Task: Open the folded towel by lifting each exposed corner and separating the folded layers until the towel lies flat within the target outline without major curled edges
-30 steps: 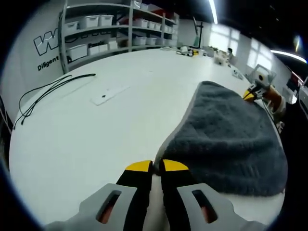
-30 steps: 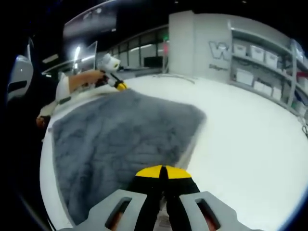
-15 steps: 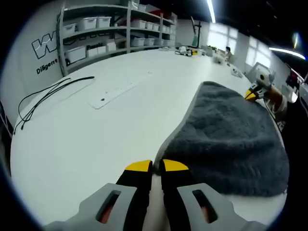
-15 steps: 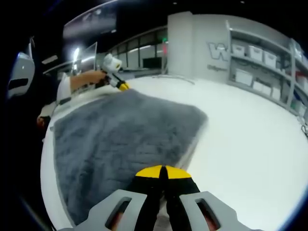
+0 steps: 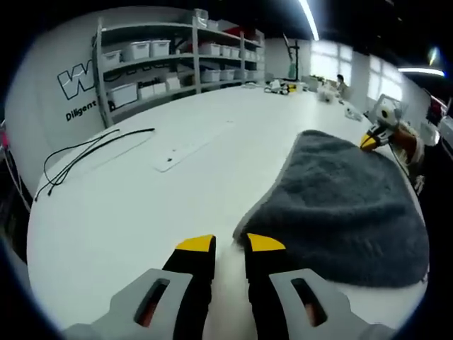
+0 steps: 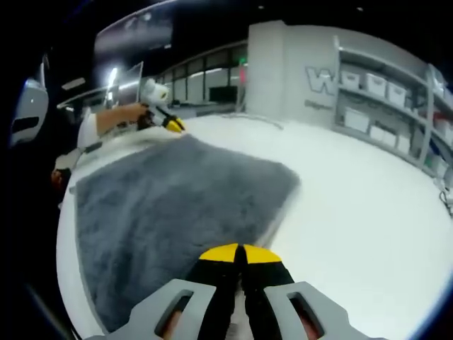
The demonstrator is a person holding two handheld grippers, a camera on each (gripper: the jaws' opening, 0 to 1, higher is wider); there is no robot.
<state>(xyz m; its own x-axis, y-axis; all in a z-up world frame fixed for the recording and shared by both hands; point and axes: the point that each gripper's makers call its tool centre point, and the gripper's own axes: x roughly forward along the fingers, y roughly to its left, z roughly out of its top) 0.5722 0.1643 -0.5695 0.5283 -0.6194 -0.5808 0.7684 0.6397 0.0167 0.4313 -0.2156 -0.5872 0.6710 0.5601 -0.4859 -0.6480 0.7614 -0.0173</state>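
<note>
Grey towel (image 5: pixel 340 202) lies spread on white table (image 5: pixel 134 205). Left gripper (image 5: pixel 230 244): jaws parted, just off its corner. Right gripper (image 6: pixel 239 253): jaws together, pinching the towel's edge.

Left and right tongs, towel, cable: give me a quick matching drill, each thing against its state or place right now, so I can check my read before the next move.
Things:
1. left tongs
2. right tongs
3. grey towel
4. black cable

States or places:
A. lies spread on the white table
B. jaws shut, over the towel's edge
C. trails on the table toward the shelves
D. jaws apart, just off the towel's near corner

Pairs: 1-D, 2-B, 3-A, 4-C
</note>
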